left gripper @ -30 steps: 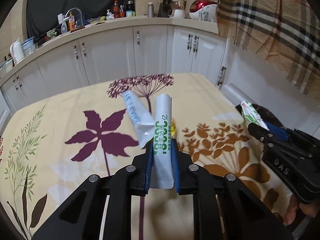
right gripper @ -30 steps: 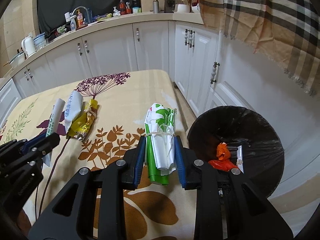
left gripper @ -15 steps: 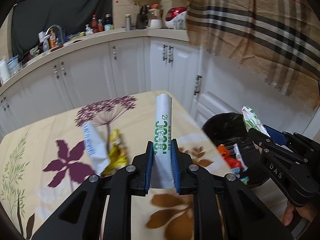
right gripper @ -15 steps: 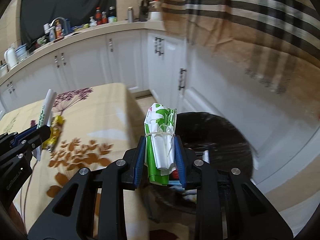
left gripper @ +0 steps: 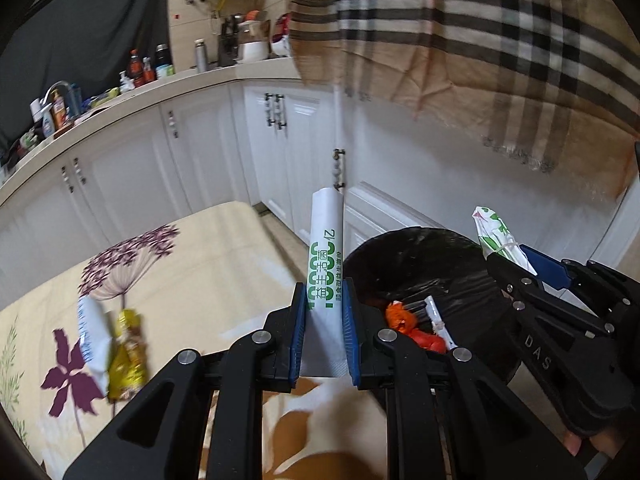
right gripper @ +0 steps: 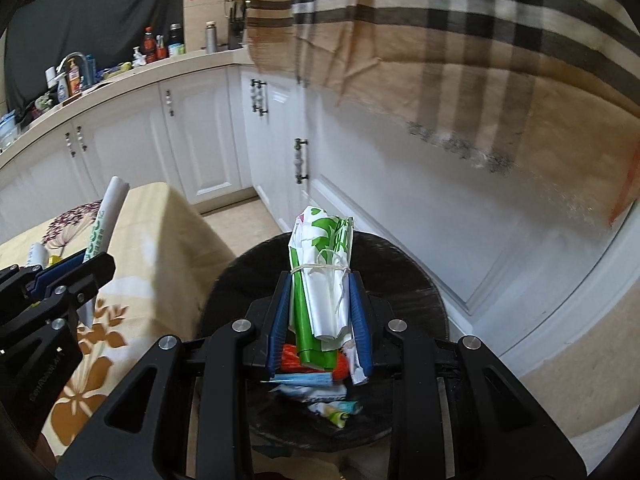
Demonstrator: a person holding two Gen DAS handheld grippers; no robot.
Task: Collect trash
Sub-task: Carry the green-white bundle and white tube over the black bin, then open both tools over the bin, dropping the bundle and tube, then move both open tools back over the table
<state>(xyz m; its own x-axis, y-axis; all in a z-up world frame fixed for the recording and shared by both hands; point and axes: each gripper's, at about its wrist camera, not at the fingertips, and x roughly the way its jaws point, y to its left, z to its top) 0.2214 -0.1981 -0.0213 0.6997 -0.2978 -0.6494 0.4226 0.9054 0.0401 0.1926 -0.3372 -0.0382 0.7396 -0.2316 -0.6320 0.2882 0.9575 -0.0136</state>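
My left gripper (left gripper: 323, 316) is shut on a white tube wrapper with green print (left gripper: 326, 256), held over the table's right edge beside the black trash bin (left gripper: 420, 256). My right gripper (right gripper: 322, 312) is shut on a green-and-white folded wrapper bundle tied with a rubber band (right gripper: 322, 264), directly above the bin (right gripper: 416, 280). Inside the bin lie an orange piece (left gripper: 402, 318) and several other wrappers (right gripper: 332, 404). On the floral tablecloth (left gripper: 192, 276) remain a white-blue wrapper (left gripper: 94, 340) and a yellow wrapper (left gripper: 126, 356). In the right wrist view the left gripper (right gripper: 96, 258) shows at the left.
White kitchen cabinets (left gripper: 200, 152) run behind, with a cluttered counter (left gripper: 132, 84) above them. A plaid cloth (left gripper: 480, 48) hangs at the upper right over the white wall panel (right gripper: 440, 208). A strip of floor (right gripper: 236, 216) lies between table and cabinets.
Both grippers have swung right, from over the table toward the bin, each still holding its wrapper. The right one now hangs over the bin's opening.
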